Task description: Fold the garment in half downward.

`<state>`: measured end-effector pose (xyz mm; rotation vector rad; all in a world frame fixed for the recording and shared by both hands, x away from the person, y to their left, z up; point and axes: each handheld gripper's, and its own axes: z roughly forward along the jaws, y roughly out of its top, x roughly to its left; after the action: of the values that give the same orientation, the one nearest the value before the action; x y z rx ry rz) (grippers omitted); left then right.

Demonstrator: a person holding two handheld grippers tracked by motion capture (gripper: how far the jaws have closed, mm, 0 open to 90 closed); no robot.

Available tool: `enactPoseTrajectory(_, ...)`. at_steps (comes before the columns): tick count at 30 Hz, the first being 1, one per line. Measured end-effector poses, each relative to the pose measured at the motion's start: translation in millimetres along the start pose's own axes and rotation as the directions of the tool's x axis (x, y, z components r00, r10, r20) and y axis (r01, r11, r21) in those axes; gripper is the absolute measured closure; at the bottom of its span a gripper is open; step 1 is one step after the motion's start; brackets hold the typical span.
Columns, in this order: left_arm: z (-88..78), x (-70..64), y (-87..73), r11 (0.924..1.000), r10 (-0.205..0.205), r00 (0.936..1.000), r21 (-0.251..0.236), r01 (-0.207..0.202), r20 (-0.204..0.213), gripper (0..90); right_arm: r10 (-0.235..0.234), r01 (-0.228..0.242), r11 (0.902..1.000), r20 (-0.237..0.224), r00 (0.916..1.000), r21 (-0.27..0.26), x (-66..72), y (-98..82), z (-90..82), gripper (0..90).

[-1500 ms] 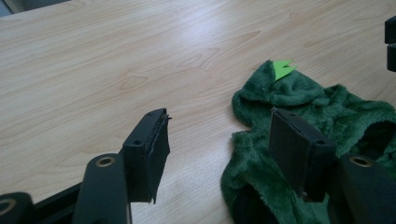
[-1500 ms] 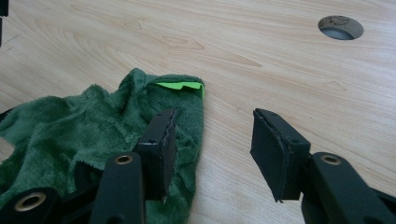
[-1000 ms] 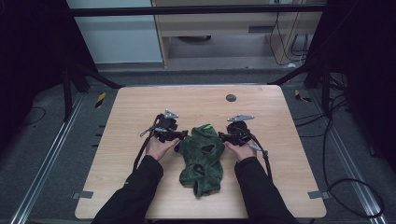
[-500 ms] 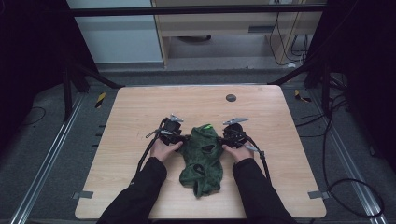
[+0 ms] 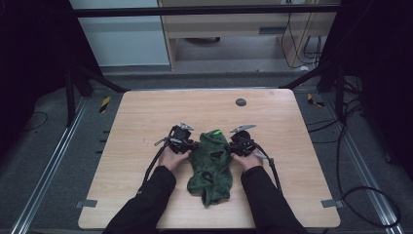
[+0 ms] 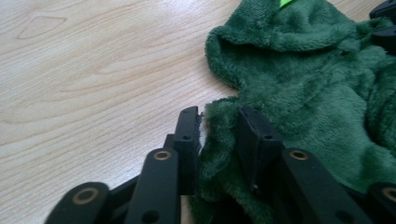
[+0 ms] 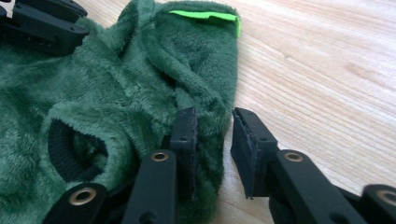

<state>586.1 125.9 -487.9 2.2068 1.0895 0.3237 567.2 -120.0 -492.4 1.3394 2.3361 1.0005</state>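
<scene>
Green fleece garment (image 5: 210, 165) lies on my pale wooden table (image 5: 136, 126), long axis running from the near edge away from me, bright green tag (image 5: 217, 131) at its far end. Both grippers flank that far part, equally near. My left gripper (image 5: 189, 143) has just been closing: fleece fills the gap, the pads seem to pinch it. My right gripper (image 5: 235, 144) was also closing; the garment's edge sits between its jaws, one pad not yet touching.

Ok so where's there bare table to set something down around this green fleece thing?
Bare wood runs along the table's far edge, save a small dark disc, and down its left and right sides. The near middle is crowded: green fleece garment, left gripper, right gripper.
</scene>
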Motion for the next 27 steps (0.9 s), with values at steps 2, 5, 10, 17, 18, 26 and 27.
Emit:
enactPoseTrajectory(2,-0.1,-0.9,0.4,0.9999,0.009,0.9999,0.007,-0.009,-0.004,72.1,0.009,-0.009,0.9999,-0.004,1.0000,0.008,1.0,-0.2,0.4,73.9)
enactPoseTrajectory(5,0.1,-2.8,1.1,0.9999,0.012,0.9999,0.013,-0.012,-0.008,75.6,0.009,-0.009,0.9999,-0.009,0.9999,0.009,1.8,-0.2,1.0,76.4)
enactPoseTrajectory(10,-0.1,-5.3,2.7,0.9995,0.022,0.9996,0.024,-0.021,-0.019,82.8,0.009,-0.009,0.9999,-0.016,0.9998,0.011,3.0,0.1,0.5,84.5)
enactPoseTrajectory(17,-3.3,-4.6,3.7,0.9996,0.025,0.9996,0.016,-0.025,-0.013,85.2,-0.004,0.004,0.9999,-0.008,1.0000,-0.016,2.7,2.9,-4.4,87.4)
enactPoseTrajectory(18,-4.5,-5.2,4.1,0.9996,0.025,0.9995,0.011,-0.025,-0.017,85.2,-0.004,0.004,0.9999,-0.008,1.0000,-0.016,2.7,2.9,-4.4,87.4)
enactPoseTrajectory(26,-28.7,-8.8,12.9,0.9980,0.039,0.9991,-0.049,-0.040,-0.018,85.9,-0.030,0.029,0.9952,-0.016,0.9994,-0.093,4.8,14.2,-29.3,87.6)
enactPoseTrajectory(27,-28.7,-8.8,12.9,0.9980,0.039,0.9991,-0.049,-0.040,-0.018,85.9,-0.035,0.033,0.9946,-0.020,0.9992,-0.098,5.2,15.0,-31.3,87.6)
